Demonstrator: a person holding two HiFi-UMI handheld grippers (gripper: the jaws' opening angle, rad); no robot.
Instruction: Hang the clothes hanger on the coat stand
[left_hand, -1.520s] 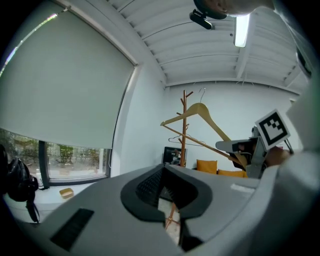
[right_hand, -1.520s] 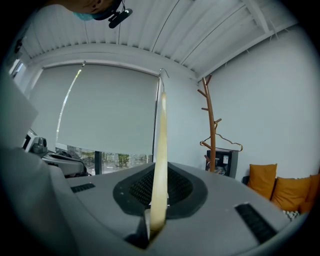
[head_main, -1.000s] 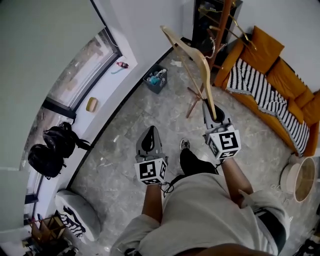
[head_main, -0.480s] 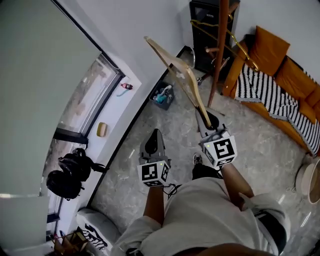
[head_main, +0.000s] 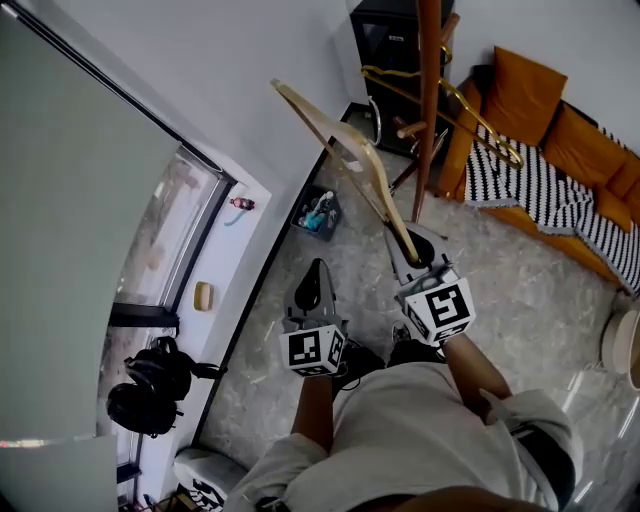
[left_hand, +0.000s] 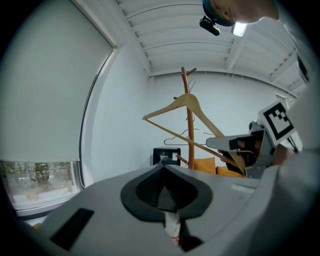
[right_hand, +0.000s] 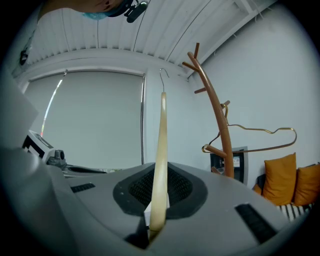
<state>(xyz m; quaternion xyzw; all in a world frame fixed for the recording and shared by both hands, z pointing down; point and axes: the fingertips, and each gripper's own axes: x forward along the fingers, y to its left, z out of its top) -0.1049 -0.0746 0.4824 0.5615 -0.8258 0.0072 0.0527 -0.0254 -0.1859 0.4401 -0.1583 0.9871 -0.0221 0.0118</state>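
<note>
A pale wooden clothes hanger (head_main: 358, 165) slants up to the left from my right gripper (head_main: 413, 252), which is shut on one end of its arm. In the right gripper view the hanger (right_hand: 161, 150) stands edge-on from the jaws, its wire hook at the top. The brown coat stand (head_main: 428, 100) rises just right of the hanger, with a gold wire hanger (head_main: 455, 98) hung on one of its pegs. The stand (right_hand: 218, 117) is right of the held hanger and apart from it. My left gripper (head_main: 317, 272) is lower left, shut and empty; its view shows the hanger (left_hand: 187, 106) before the stand (left_hand: 190, 132).
An orange sofa (head_main: 590, 160) with a striped blanket (head_main: 530, 185) lies at the right. A black cabinet (head_main: 385, 40) stands behind the coat stand. A grey bin (head_main: 317, 212) sits by the wall, and a black backpack (head_main: 150, 385) lies on the window sill at lower left.
The person has stepped closer to the coat stand, so its pole now rises right beside the held hanger. The right gripper's hold on the hanger is unchanged; the left gripper stays shut.
</note>
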